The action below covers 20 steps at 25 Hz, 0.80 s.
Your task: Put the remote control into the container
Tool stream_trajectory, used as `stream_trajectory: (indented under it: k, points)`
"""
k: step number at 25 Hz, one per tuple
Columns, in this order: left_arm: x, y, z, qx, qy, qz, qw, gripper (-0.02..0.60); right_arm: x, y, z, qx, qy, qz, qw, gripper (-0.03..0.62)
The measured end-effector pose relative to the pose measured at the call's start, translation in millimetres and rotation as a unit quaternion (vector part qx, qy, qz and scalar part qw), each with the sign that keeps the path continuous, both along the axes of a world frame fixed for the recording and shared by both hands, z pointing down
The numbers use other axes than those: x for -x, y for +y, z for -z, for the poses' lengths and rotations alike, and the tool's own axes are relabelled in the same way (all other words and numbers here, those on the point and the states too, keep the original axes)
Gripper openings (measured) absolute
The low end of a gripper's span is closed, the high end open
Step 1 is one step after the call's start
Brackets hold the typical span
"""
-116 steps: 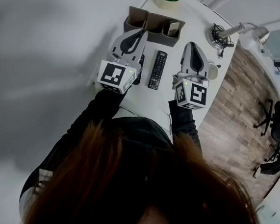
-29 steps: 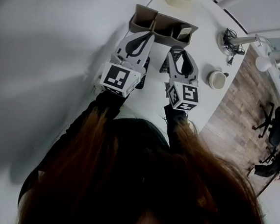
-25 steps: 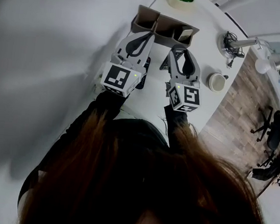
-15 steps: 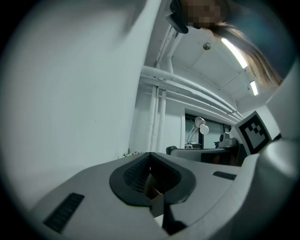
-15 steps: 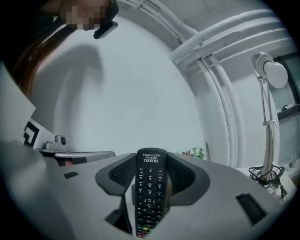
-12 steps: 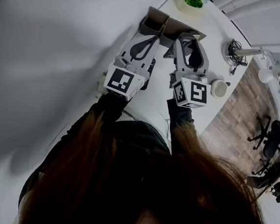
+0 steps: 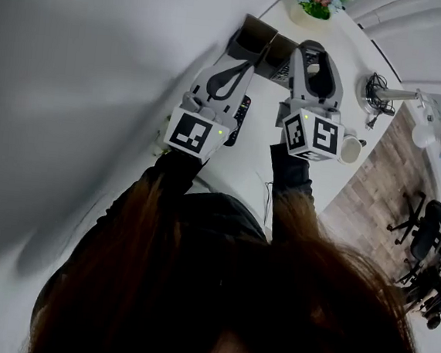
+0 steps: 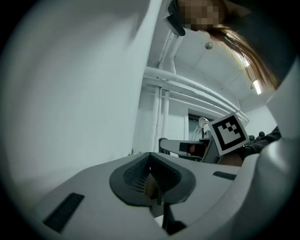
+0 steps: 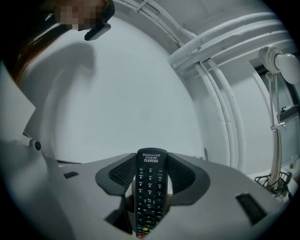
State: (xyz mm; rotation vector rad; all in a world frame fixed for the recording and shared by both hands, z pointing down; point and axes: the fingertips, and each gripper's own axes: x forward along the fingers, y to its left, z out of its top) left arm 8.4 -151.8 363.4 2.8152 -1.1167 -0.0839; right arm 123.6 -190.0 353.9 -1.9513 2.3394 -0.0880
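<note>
At the table's far edge, head view: the brown container (image 7: 255, 34) is seen standing w/ open-top compartments, and a potted plant (image 7: 319, 3) is set behind it near the far corner. The right gripper (image 7: 310, 52) is held over the container's right end, but its height above can't be told. The left gripper (image 7: 246, 60) is held just beside it, over the container's left part. A second dark remote (image 7: 241, 112) is seen lying on the table (image 7: 246, 155) under the left gripper. A cup (image 7: 353, 150) is seen by the right edge.

Left gripper view: the jaws are seen brought together w/ nothing clamped betw. them. Only a brown sliver is seen past the tips, prob. the container.

Right gripper view: the remote control (image 9: 150, 197) is clamped betw. the ribbed pads (image 9: 117, 176) across its narrow sides. It is held lengthwise along the jaws, button face to the camera, labelled end at the tips.

Handling, judged: a stiff, light plastic bar w/ smooth sides, so some slip is to be expected. A side grip like this is preferred so that no buttons are squeezed. Which compartment lies below can't be told.
</note>
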Motion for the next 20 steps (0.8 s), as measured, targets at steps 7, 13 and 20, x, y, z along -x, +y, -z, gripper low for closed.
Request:
stream_trajectory:
  k: [7, 13, 20]
  points:
    - [2.0, -2.6, 0.3, -0.002, 0.002, 0.005, 1.0000, 0.009, -6.5, -15.6, 9.9, -0.014, -0.009, -0.004, 1.000, 0.216]
    - [2.0, -4.8, -1.1, -0.003, 0.001, 0.006, 1.0000, 0.009, -8.1, -30.3, 11.0, -0.022, -0.013, -0.005, 1.000, 0.216]
    - [-1.4, -6.7, -4.7, 0.002, -0.003, 0.005, 1.0000, 0.009, -9.4, -32.2, -2.9, -0.015, -0.014, -0.014, 1.000, 0.216]
